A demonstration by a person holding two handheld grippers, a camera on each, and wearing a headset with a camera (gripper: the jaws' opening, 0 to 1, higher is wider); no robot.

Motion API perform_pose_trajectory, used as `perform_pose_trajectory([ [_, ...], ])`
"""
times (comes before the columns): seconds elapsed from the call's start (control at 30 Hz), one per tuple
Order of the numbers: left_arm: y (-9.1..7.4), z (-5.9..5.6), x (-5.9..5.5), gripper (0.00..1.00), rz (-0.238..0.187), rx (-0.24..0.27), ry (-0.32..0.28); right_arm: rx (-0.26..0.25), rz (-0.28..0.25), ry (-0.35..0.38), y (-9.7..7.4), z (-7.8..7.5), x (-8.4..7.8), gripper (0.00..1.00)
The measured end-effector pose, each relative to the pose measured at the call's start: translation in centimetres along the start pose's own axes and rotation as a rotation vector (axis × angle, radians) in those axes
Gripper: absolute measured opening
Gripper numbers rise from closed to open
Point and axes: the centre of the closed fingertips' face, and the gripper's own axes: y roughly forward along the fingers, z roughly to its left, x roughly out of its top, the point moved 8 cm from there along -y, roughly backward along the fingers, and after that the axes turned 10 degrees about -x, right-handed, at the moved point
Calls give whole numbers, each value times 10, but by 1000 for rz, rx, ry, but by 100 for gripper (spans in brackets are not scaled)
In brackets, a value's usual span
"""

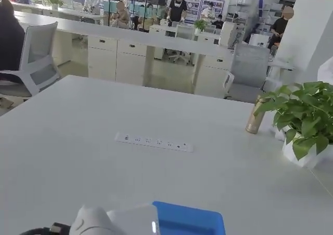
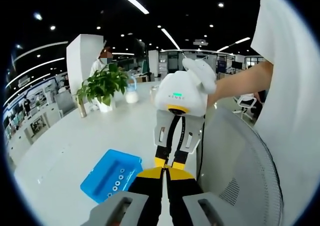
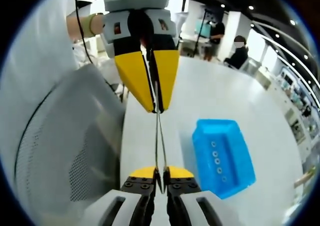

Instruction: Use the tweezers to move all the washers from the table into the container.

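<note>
The right gripper point(image 3: 161, 175) and the left gripper point(image 3: 155, 107) both clamp the thin metal tweezers point(image 3: 158, 136), which may slip or bend if either pulls, near the blue plastic container point(image 3: 240, 171) where small round washers point(image 3: 217, 162) lie.

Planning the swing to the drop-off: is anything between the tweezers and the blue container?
Nothing visible. The tweezers, clamped at either end by the right gripper and the left gripper, sit beside the blue container, with bare white table between them.
</note>
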Motion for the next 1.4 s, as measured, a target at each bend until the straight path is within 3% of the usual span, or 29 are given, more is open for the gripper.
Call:
perform_pose_trajectory([
  [0.17,12,-1,-16,0,105,-30,-2,35,41,15,18,8,-14,6],
  [0.33,22,-4,-27,0,164,-55,22,52,80,14,30,16,-23,6],
  [0.53,28,-1,-43,0,193,-68,-14,39,106,107,42,19,-37,8],
  [0.67,30,2,-52,0,206,-74,-30,32,116,108,45,21,-39,8],
  [0.83,31,5,-60,0,235,-77,-40,21,94,167,43,22,-44,9],
  [0.93,30,7,-62,0,231,-80,-51,11,79,216,40,23,-48,10],
  [1.07,30,9,-66,0,256,-78,-49,-25,57,304,25,24,-51,15],
  [1.17,31,10,-69,0,280,-78,-44,-79,-1,374,7,24,-55,17],
  [1.27,32,10,-72,0,293,-80,-51,-157,-68,412,-21,20,-55,18],
  [1.4,34,11,-78,0,326,-84,-61,-308,-187,534,-59,9,-58,29],
])
